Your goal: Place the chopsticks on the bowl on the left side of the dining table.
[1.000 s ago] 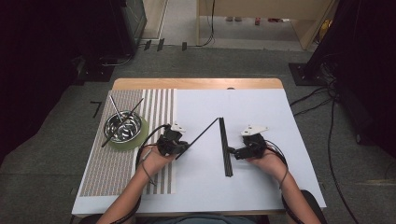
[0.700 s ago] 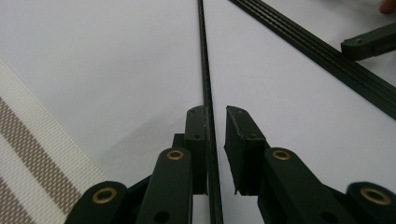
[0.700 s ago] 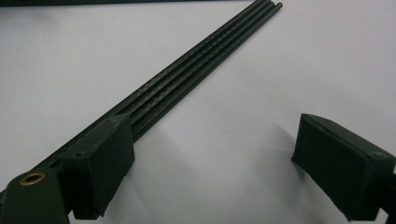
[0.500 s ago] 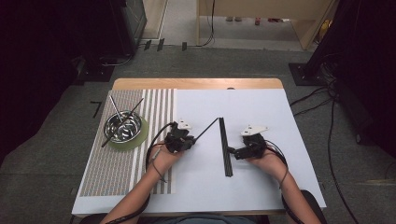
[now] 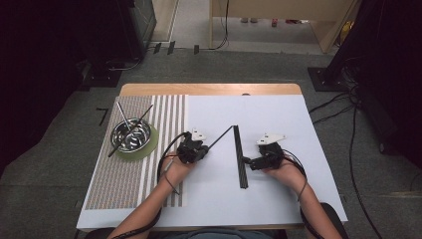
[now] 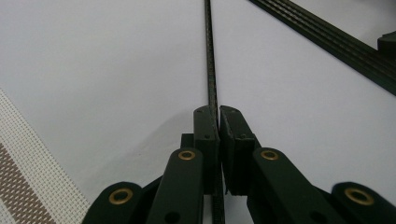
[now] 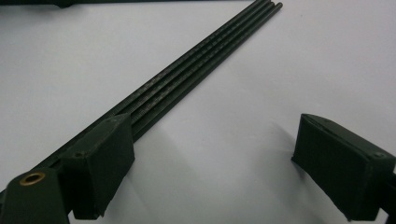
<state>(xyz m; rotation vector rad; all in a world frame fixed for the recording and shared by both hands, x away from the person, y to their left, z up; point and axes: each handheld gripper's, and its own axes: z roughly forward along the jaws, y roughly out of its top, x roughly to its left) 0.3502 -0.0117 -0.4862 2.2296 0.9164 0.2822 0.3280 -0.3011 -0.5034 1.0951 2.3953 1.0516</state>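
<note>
A thin black rod (image 5: 220, 138) lies slanted on the white table, its far end meeting the top of a bundle of black rods (image 5: 240, 158). My left gripper (image 5: 203, 148) is shut on the near end of that thin rod (image 6: 211, 70). In the left gripper view its jaws (image 6: 218, 122) have just been closing, and the rod is pinched between them. My right gripper (image 5: 249, 162) stands open beside the bundle's near half. In the right gripper view (image 7: 219, 163) its left jaw sits against the bundle (image 7: 201, 70), and bare table lies between the jaws.
A steel bowl (image 5: 131, 135) with two sticks leaning in it rests on a green coaster on a striped placemat (image 5: 124, 179) at the left. The white cover (image 5: 278, 199) runs to the table's near and right edges. Cables trail from both grippers.
My left gripper has shifted a little to the right, along the thin rod. The right gripper and the bundle have not moved.
</note>
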